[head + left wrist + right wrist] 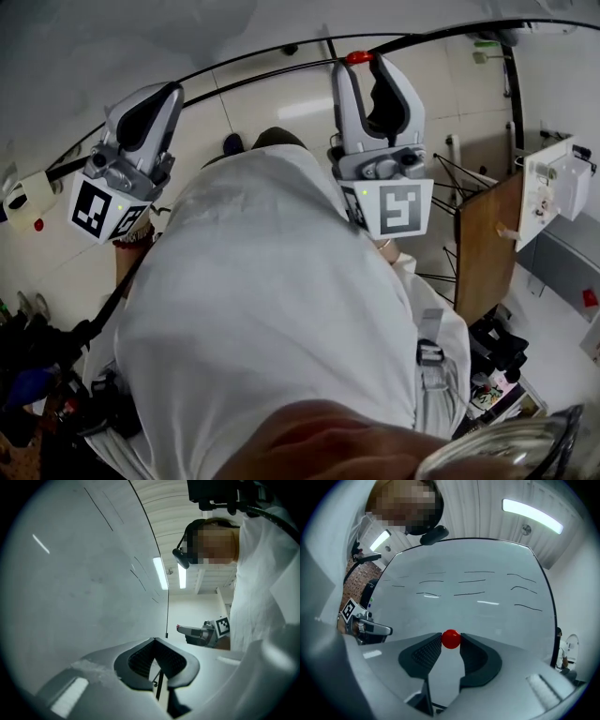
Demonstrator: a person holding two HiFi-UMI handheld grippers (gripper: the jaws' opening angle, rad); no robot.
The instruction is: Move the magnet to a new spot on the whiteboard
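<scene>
A small red magnet [451, 639] sits between the tips of my right gripper [451, 640], which is shut on it. The gripper points at the whiteboard [487, 573]; I cannot tell whether the magnet touches the board. In the head view the right gripper [360, 62] reaches up to the board's dark edge line with the magnet [359, 57] at its tip. My left gripper [174, 90] is held up to the left, close to the whiteboard [70, 573]. Its jaws [154, 639] are shut with nothing between them.
Short black marker lines [473, 592] run across the whiteboard. A brown board on a black stand [487, 248] and a white box [553, 192] are at the right. Dark clutter [37, 375] lies on the floor at the left. The person's white shirt [272, 309] fills the middle.
</scene>
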